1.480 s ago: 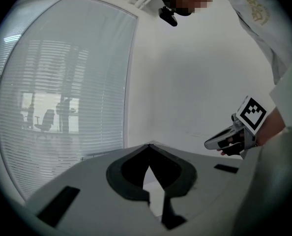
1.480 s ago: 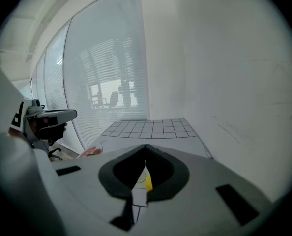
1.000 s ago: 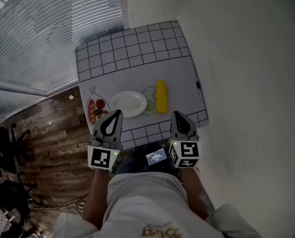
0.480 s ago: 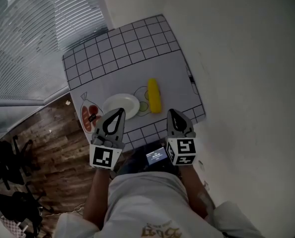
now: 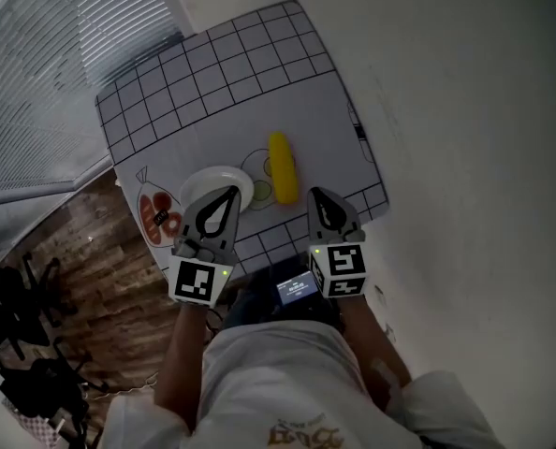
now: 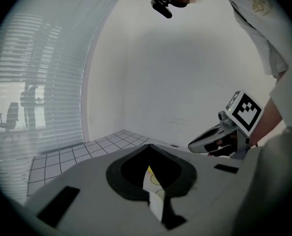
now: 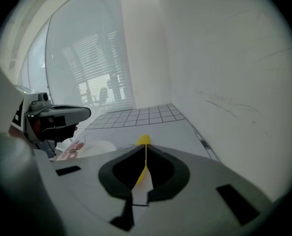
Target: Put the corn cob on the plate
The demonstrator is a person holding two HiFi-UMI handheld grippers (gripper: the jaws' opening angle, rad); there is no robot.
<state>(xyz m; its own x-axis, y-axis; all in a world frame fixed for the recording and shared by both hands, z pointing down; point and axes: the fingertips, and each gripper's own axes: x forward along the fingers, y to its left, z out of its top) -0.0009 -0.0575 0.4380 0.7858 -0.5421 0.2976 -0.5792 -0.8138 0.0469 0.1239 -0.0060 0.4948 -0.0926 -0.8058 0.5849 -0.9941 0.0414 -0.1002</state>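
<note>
A yellow corn cob (image 5: 280, 166) lies on the white table mat, on a printed outline just right of the small white plate (image 5: 212, 185). My left gripper (image 5: 230, 193) is shut and empty, its tip over the plate's near right rim. Also shut with nothing in it, my right gripper (image 5: 312, 195) sits just short of the cob's near end, slightly to its right. In the right gripper view the cob (image 7: 143, 140) shows straight ahead beyond the closed tips (image 7: 146, 146), with the plate (image 7: 99, 146) to its left. A sliver of the cob (image 6: 148, 170) shows in the left gripper view.
The mat (image 5: 212, 73) has a black grid along its far and near edges and a printed sausage pack (image 5: 153, 215) left of the plate. A white wall runs along the right, window blinds (image 5: 35, 54) on the left, wooden floor (image 5: 81, 269) below.
Both grippers have moved forward and down toward the table. The left tip now reaches over the plate's rim and the right tip is closer to the cob.
</note>
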